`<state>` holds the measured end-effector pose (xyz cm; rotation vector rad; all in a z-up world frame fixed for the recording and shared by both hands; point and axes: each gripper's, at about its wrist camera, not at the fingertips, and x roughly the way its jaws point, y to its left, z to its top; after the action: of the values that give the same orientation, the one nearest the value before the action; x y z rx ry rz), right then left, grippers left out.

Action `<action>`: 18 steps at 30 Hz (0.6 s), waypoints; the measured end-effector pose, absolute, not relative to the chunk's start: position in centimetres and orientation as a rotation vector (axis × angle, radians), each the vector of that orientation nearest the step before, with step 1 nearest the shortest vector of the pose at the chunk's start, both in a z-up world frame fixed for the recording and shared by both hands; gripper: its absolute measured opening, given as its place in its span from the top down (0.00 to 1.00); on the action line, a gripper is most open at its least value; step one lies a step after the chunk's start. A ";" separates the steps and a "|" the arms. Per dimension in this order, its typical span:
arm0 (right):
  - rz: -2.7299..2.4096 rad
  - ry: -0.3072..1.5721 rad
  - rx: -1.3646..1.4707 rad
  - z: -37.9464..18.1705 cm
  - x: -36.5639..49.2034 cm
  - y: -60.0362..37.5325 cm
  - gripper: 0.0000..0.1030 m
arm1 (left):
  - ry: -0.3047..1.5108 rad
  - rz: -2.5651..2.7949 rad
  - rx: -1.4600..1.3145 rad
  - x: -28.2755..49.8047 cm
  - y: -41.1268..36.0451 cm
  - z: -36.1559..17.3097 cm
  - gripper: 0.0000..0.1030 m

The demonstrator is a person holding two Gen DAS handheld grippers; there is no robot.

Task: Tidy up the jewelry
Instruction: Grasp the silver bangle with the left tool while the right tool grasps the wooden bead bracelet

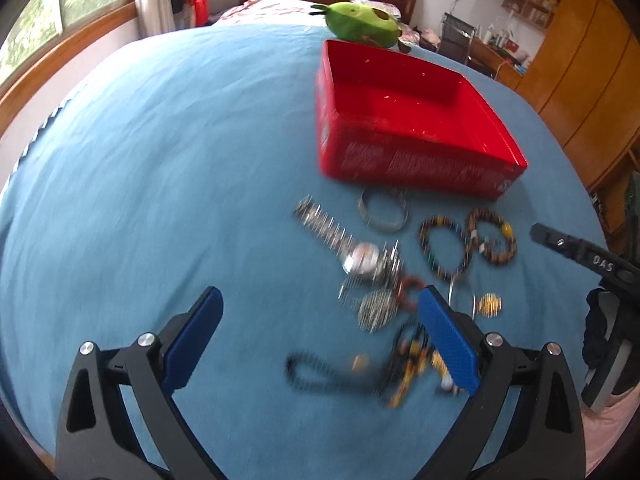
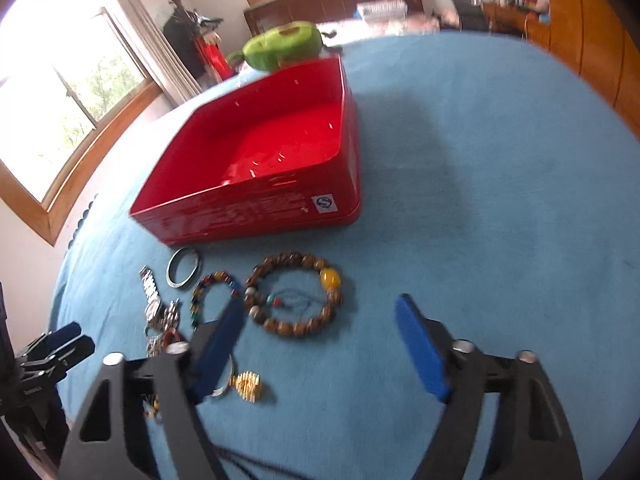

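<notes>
Since the red box (image 2: 256, 152) sat empty right behind the jewelry pile on the blue bedspread (image 2: 500, 200), looked like it was meant to be the drop spot. Both grippers hung over the loose stuff with jaws apart, nothing gripped: left gripper (image 1: 320, 336) above the tangled necklace (image 1: 404, 368), right gripper (image 2: 320, 344) just short of the big brown bead bracelet (image 2: 296, 296). I counted one box, one watch (image 1: 352, 248), one metal bangle (image 2: 184, 268), two bead bracelets; the tangle was too blurry to count
</notes>
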<state>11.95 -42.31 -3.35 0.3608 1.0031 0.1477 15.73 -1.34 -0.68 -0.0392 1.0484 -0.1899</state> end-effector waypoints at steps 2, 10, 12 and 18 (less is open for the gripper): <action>0.144 1.024 0.350 -3.9 13.2 -42.2 0.35 | 1.086 -0.222 -0.037 18.4 -2.9 -0.8 0.15; 0.153 1.045 0.300 -5.9 14.5 -42.0 0.48 | 1.211 -0.255 -0.049 24.5 -6.3 -4.2 0.46; 0.155 1.047 0.296 -6.2 14.6 -42.0 0.51 | 1.227 -0.272 -0.051 25.2 -6.9 -5.1 0.48; 0.160 1.039 0.275 -6.5 14.7 -42.1 0.55 | 1.208 -0.290 -0.016 26.2 -8.2 -6.0 0.58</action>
<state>14.73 -42.09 -6.51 0.2752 1.0388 0.1604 26.23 -8.19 -5.97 -0.0157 1.2083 -0.2902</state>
